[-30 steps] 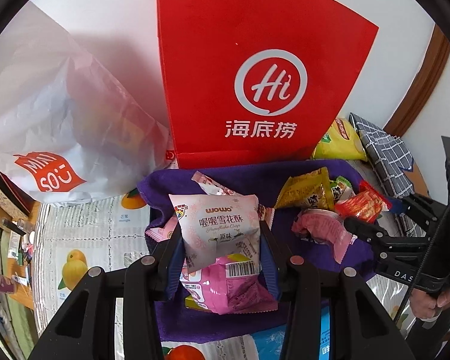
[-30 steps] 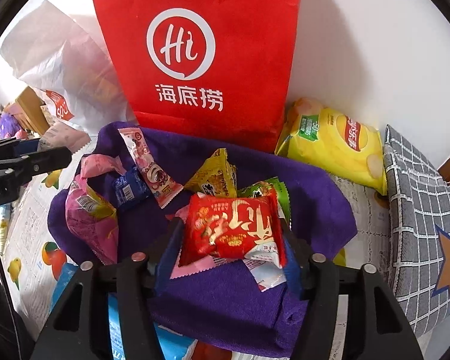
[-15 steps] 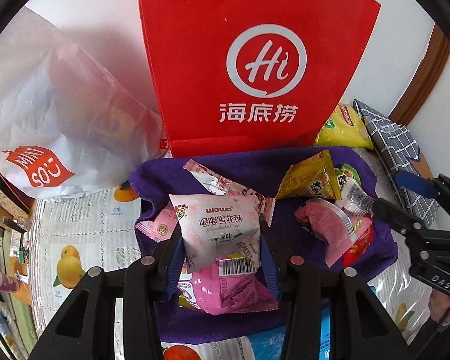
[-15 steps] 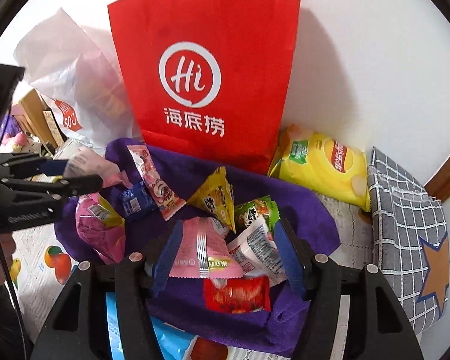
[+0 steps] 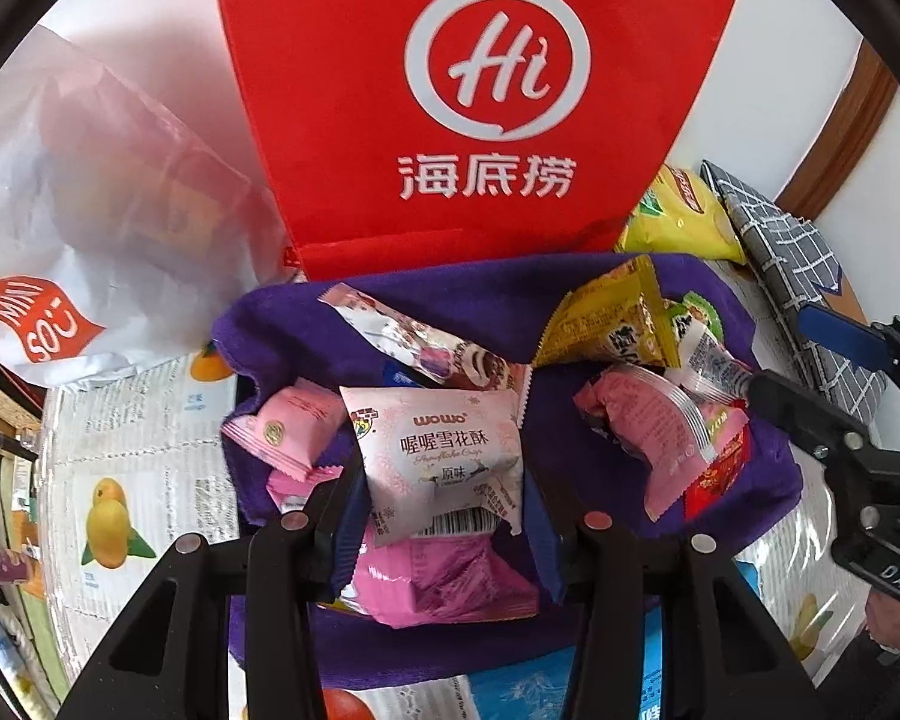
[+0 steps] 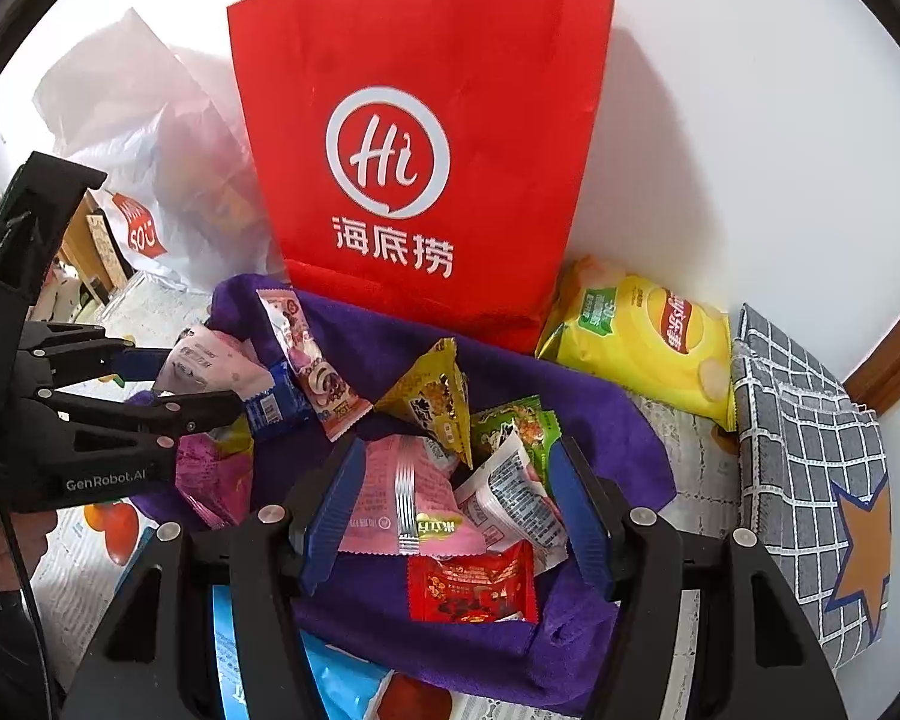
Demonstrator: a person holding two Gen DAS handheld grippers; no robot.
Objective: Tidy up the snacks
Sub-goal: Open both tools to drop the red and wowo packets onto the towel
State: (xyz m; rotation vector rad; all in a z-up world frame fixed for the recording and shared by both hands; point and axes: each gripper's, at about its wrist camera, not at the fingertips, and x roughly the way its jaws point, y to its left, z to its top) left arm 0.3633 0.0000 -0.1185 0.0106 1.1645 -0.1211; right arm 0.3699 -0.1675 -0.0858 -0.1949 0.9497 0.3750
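Note:
Several snack packets lie in a purple cloth (image 5: 450, 282) that is bunched up like a nest. My left gripper (image 5: 439, 480) is shut on a pale pink WOWO packet (image 5: 432, 444) and holds it upright just above a bright pink packet. From the right wrist view the left gripper (image 6: 198, 378) comes in at the left with that packet. My right gripper (image 6: 453, 510) stands open over a pink packet (image 6: 390, 498) and a white one. A red packet (image 6: 471, 585) lies loose on the cloth (image 6: 600, 420) below its fingers.
A tall red paper bag (image 6: 426, 120) stands behind the cloth against the wall. A yellow chips bag (image 6: 642, 336) and grey checked fabric (image 6: 810, 450) lie to the right. A white plastic bag (image 5: 90, 210) sits at the left on printed paper with fruit pictures.
The red packet left my right gripper's jaws and now lies on the cloth; that gripper drew back. My left gripper sank a little toward the cloth, still gripping the pale pink packet.

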